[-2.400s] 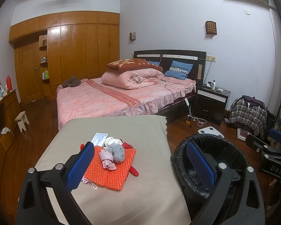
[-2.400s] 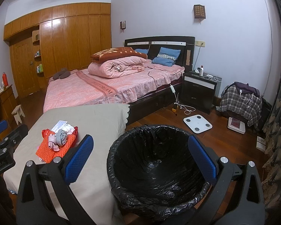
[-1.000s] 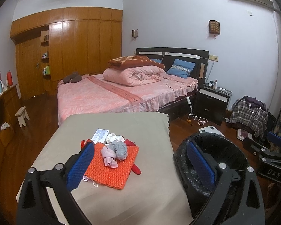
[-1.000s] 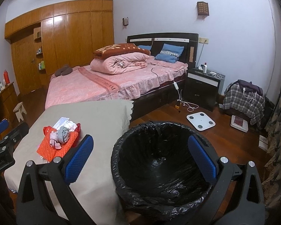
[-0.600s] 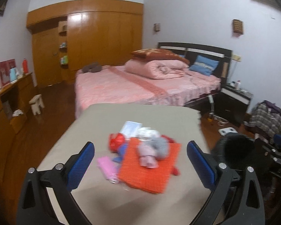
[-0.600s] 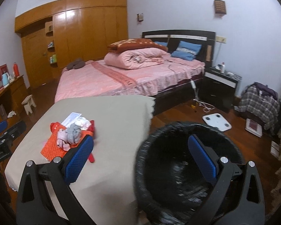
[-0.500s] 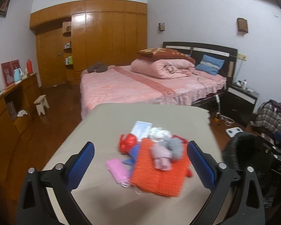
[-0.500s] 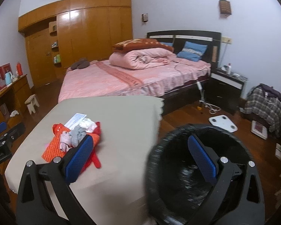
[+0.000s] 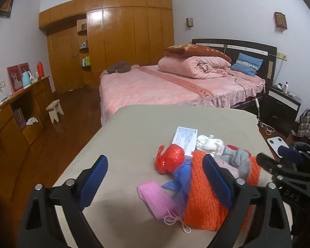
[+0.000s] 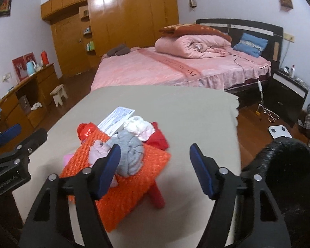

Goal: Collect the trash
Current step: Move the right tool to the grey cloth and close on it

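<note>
1. A bedroom; a beige-covered table (image 9: pixel 134 144) carries a heap of trash beside a black bin (image 10: pixel 289 165).
2. The pink mask (image 9: pixel 157 198), red bag (image 9: pixel 169 161) and grey rag (image 10: pixel 130 155) look light and limp; pinch a bunched fold.
3. Left gripper (image 9: pixel 155 175) and right gripper (image 10: pixel 155 161): jaws spread, just been narrowing, pinching nothing.

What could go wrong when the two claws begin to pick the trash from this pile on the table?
1. The grey wad and pale pink wad lie loose on the orange net; pulling the net first may scatter them.
2. The left claw and right claw approach the same pile, so they could collide.
3. The pink mask lies flat; the fingers may pinch the table cover too.
</note>
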Demonstrator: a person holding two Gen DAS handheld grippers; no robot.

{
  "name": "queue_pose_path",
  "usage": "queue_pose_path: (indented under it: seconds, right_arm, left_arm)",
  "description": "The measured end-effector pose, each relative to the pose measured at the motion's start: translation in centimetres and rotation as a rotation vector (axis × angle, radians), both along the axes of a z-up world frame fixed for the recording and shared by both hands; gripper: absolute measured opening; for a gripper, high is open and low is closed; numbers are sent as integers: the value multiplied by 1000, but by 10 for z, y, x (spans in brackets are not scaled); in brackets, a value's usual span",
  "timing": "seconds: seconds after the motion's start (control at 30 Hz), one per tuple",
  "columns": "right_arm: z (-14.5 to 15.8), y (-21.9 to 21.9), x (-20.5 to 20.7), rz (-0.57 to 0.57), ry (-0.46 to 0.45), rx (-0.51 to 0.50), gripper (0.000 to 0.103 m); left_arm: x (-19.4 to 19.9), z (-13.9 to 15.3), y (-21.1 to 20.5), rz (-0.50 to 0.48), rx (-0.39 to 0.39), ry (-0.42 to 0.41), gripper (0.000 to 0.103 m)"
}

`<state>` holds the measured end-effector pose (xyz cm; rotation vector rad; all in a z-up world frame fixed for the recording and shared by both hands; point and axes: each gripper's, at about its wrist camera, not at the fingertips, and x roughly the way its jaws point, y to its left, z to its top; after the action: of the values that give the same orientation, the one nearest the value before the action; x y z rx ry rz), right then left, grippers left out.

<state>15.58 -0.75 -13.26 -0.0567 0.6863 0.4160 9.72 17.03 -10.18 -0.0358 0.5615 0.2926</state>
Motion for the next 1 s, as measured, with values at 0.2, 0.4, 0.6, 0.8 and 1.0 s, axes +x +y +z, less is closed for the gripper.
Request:
queue_pose_path:
  seconds: [0.2, 0.4, 0.6, 0.8, 1.0]
  right_arm:
    - [-15, 19, 11, 56, 42, -4, 51]
    - [-18, 33, 13, 121, 58, 6, 32]
    - [-25, 35, 17, 145, 77, -6, 35]
    - [-23, 28, 18, 163, 76, 33, 25]
    - [-4, 2, 12, 136, 34, 90, 23]
  left_arm:
    - [6, -8, 6, 4, -5, 13, 89]
    - [10, -12, 5, 2, -15, 26, 88]
    - [11, -14, 6, 7, -18, 25, 88]
    - [14, -16, 3, -7, -32, 29, 86]
    - [15, -17, -18, -83, -62, 14, 80]
